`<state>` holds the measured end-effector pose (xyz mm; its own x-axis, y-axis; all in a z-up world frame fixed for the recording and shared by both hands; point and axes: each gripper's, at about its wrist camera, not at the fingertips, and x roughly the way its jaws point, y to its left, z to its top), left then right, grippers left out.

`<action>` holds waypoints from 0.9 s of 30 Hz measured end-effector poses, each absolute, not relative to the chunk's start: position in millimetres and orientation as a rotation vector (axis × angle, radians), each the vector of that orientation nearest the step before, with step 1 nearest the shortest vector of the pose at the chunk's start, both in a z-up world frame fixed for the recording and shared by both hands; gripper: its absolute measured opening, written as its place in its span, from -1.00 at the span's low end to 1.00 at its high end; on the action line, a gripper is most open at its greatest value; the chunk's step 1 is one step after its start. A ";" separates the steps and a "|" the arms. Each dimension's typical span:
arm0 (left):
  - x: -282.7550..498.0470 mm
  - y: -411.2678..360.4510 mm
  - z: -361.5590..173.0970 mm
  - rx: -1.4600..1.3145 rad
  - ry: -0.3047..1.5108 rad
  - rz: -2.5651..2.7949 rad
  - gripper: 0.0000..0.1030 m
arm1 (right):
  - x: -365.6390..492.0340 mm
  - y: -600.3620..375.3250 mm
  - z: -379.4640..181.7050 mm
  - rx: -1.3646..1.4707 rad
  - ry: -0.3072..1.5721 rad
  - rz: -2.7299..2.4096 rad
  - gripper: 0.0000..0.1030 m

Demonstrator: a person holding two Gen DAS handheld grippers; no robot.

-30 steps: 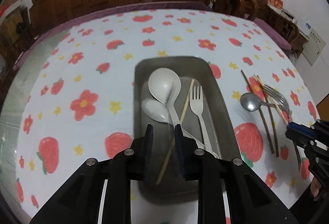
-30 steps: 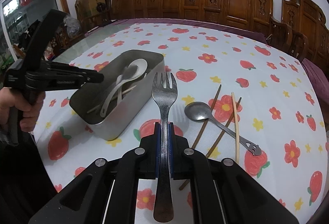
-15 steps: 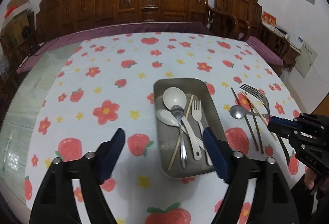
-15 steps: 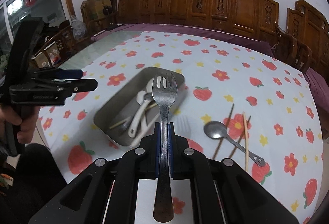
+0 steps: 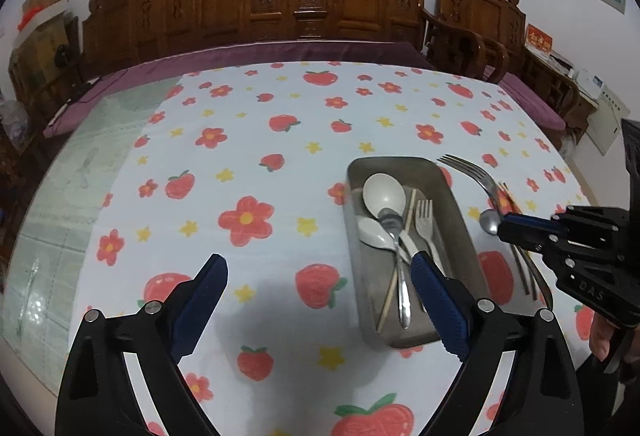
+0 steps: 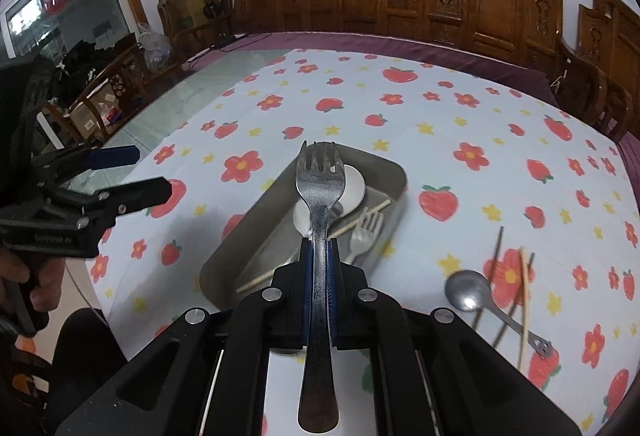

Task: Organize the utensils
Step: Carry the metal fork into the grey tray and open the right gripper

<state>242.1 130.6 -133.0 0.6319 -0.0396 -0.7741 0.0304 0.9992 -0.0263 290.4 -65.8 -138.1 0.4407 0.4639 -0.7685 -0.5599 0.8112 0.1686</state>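
Right gripper, lower centre of frame, clamps a metal fork by its handle, tines over the steel tray. Left gripper, jaws opening, holds nothing; tray at centre right.

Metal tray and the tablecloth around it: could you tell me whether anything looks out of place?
Yes. A metal spoon and loose chopsticks lie scattered on the tablecloth beside the metal tray, not inside with the other utensils.
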 end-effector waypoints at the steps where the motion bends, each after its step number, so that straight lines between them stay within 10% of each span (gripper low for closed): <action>1: 241.9 131.5 -133.2 -0.010 0.885 -0.040 0.73 | 294.2 -61.0 -141.2 -0.108 0.923 0.639 -0.84; 27: 226.8 148.7 -107.2 0.007 0.816 -0.057 0.73 | 340.1 4.0 -213.8 -0.036 1.121 0.569 -0.82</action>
<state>226.8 148.7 -107.2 0.6833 -0.0484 -0.7285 0.0538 0.9984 -0.0160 340.1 4.0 -213.8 0.3090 0.4127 -0.8568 -0.4480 0.8579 0.2516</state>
